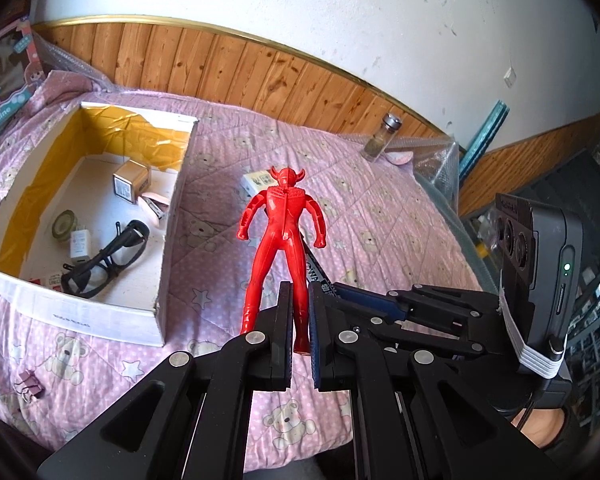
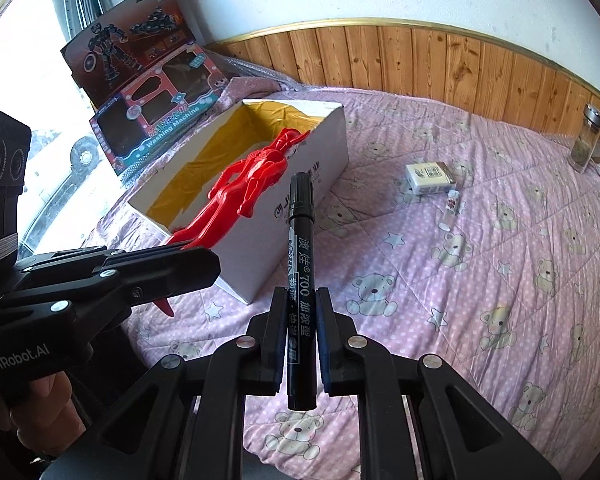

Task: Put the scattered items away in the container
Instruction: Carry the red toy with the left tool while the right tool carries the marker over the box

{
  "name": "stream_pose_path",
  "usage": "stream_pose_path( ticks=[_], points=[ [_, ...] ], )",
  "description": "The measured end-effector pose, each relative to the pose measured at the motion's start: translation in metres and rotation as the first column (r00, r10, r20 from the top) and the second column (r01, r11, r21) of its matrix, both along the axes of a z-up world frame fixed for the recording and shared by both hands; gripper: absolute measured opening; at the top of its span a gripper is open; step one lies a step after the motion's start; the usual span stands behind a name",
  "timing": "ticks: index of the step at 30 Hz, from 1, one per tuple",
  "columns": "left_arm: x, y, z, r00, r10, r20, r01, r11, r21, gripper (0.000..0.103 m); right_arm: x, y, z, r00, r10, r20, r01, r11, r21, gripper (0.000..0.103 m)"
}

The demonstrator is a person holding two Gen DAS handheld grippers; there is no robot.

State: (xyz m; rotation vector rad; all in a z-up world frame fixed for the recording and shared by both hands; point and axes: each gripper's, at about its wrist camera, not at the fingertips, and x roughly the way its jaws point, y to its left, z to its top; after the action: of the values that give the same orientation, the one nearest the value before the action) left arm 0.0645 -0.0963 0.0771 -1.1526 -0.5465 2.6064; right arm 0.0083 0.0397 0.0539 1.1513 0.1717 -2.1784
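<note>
My left gripper [image 1: 300, 312] is shut on one leg of a red toy figure [image 1: 284, 232] and holds it in the air just right of the open white cardboard box [image 1: 172, 216]; the figure [image 2: 252, 176] also shows in the right wrist view, lying over the box [image 2: 300, 200] rim. My right gripper [image 2: 300, 312] is shut on a black marker pen [image 2: 300, 264], pointing toward the box's near corner. The right gripper [image 1: 420, 308] shows at the right of the left wrist view. The box holds black glasses [image 1: 104, 256], a small carton, a tape roll and a charger.
A white packet [image 2: 430, 178] and a small tube [image 2: 450, 208] lie on the pink bear-print quilt [image 2: 480, 280]. A glass jar [image 2: 588, 138] stands by the wood-panelled wall. A pink binder clip [image 1: 30, 384] lies near the quilt's front. Toy boxes [image 2: 156, 120] stand behind the cardboard box.
</note>
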Motion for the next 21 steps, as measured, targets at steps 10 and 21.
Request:
stream_pose_path(
  ticks=[10, 21],
  points=[
    [0.003, -0.028, 0.011, 0.998, 0.05, -0.024, -0.05, 0.999, 0.016, 0.007, 0.003, -0.025, 0.015, 0.999, 0.041, -0.028, -0.04, 0.999, 0.004, 0.015],
    [0.001, -0.06, 0.017, 0.994, 0.101, -0.031, -0.1, 0.995, 0.022, 0.007, -0.001, -0.057, 0.029, 0.995, 0.088, -0.055, -0.087, 0.996, 0.006, 0.015]
  ],
)
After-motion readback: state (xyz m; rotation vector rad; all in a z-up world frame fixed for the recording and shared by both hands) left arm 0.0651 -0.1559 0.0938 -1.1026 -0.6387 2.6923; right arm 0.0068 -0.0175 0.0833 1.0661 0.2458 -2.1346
